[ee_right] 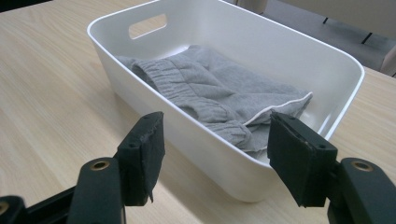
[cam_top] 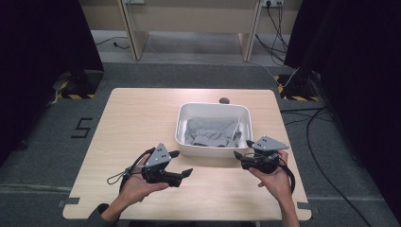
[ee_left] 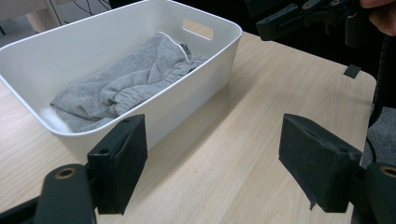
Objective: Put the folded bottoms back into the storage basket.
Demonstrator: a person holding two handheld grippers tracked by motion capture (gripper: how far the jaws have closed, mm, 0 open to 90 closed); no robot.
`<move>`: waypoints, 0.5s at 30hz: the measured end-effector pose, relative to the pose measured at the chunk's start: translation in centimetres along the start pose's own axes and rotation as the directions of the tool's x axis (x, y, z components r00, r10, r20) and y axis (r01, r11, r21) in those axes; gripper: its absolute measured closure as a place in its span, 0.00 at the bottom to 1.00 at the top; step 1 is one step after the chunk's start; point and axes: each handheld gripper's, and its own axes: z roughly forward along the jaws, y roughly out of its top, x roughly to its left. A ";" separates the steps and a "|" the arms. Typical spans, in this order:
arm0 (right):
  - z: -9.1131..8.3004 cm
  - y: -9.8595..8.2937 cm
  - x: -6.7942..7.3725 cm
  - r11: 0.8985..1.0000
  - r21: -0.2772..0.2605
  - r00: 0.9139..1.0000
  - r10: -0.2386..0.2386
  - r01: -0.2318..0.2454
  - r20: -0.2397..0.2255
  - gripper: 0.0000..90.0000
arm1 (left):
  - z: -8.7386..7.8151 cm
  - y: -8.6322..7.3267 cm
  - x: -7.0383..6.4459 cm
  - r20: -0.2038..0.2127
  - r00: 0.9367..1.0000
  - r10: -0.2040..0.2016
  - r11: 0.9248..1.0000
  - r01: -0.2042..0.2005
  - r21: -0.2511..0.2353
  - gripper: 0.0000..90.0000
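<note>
A white plastic tub (cam_top: 182, 137) (ee_left: 219, 56) (ee_right: 107, 56) stands on the wooden table (cam_top: 142, 118), right of centre. A crumpled grey garment (cam_top: 213, 132) (ee_left: 126, 84) (ee_right: 210, 93) lies inside it. My left gripper (cam_top: 182, 163) (ee_left: 212, 163) hovers open in front of the tub's near left corner, nothing between its jaws. My right gripper (cam_top: 241, 150) (ee_right: 215, 158) is open too, close to the tub's near right corner, jaws pointing at the tub wall. In the left gripper view, the right gripper (ee_left: 299, 16) shows at the top right.
The table's near edge (cam_top: 189, 218) lies just under the person's forearms. A small dark round mark (cam_top: 224, 100) sits behind the tub. Cables (cam_top: 312, 142) trail on the floor to the right. Wooden furniture legs (cam_top: 132, 38) stand beyond the table.
</note>
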 end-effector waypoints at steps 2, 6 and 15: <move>-0.2 -0.2 0.2 1.000 -0.006 1.000 0.001 -0.001 0.001 0.42 | -0.1 -0.1 0.0 -0.005 1.000 0.000 1.000 0.000 -0.004 0.26; -0.5 -0.4 0.4 1.000 -0.006 1.000 0.000 0.000 -0.002 0.42 | -0.5 -0.8 0.2 -0.011 1.000 -0.021 1.000 0.021 -0.022 0.26; -0.6 -1.0 0.8 1.000 -0.028 0.999 -0.001 0.000 -0.034 0.42 | -0.9 -2.4 0.8 -0.035 0.999 -0.029 1.000 0.029 -0.003 0.26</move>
